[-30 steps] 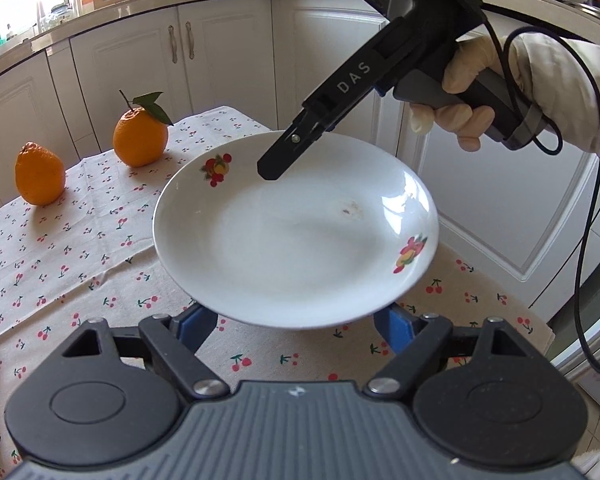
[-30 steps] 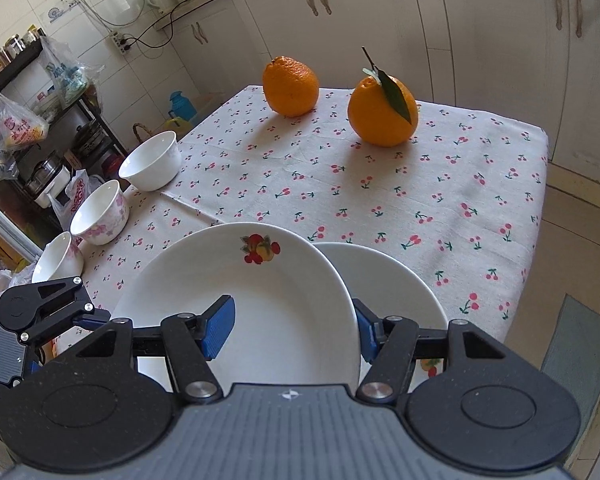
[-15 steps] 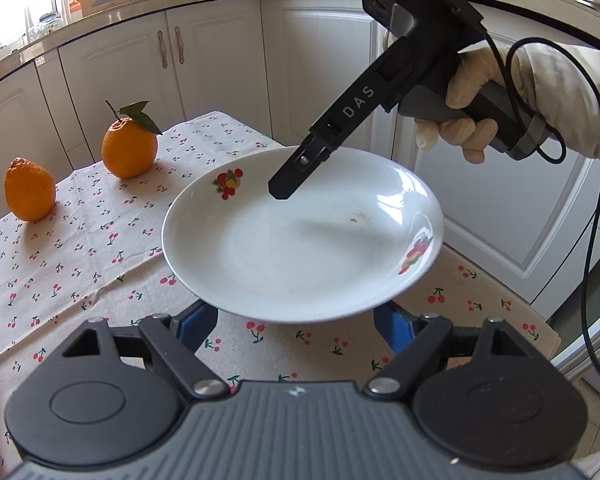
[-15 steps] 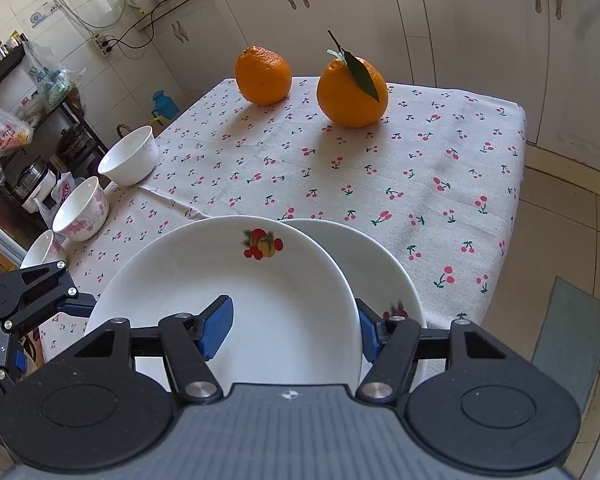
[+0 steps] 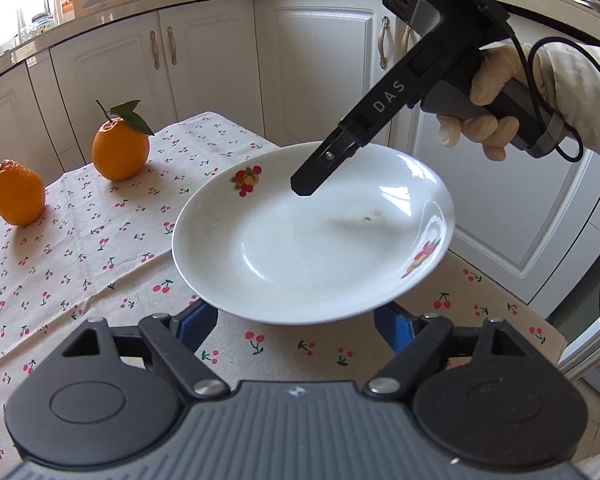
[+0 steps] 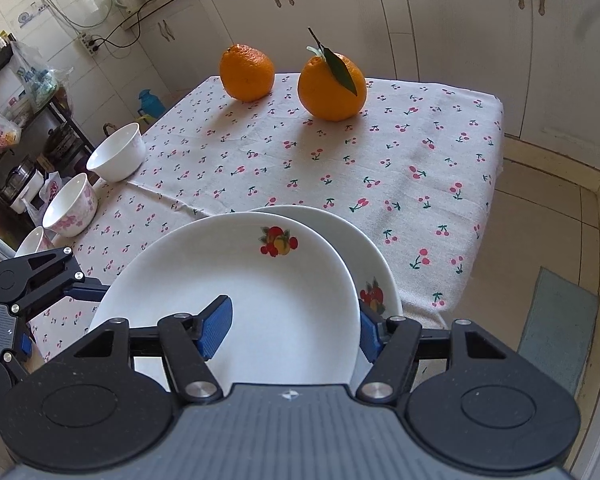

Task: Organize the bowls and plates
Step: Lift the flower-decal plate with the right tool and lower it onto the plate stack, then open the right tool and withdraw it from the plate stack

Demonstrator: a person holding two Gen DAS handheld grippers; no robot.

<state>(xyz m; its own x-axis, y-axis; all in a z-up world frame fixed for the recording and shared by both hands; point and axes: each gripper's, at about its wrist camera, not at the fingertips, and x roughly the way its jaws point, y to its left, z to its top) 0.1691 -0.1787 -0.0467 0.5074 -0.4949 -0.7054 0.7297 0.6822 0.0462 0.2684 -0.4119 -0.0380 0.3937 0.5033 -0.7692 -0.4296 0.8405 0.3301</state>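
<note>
A white plate with fruit prints (image 5: 308, 240) hangs above the cherry tablecloth, tilted. My right gripper (image 6: 292, 326) is shut on its rim, one blue pad inside the plate (image 6: 260, 292) and one outside; its finger shows over the plate in the left wrist view (image 5: 320, 168). A second matching plate (image 6: 372, 264) lies on the table under and to the right of it. My left gripper (image 5: 296, 320) is open, its blue pads spread below the plate's near edge, holding nothing. Three bowls (image 6: 118, 156) (image 6: 70, 204) (image 6: 32, 240) stand at the table's left edge.
Two oranges (image 6: 246, 72) (image 6: 332, 86) sit at the far side of the table (image 6: 420, 152). White kitchen cabinets (image 5: 324, 72) stand close behind. The table edge drops to a tiled floor with a mat (image 6: 556, 312) on the right.
The held plate has moved nearer over the second plate and tilted slightly. My left gripper has drawn back a little, staying open.
</note>
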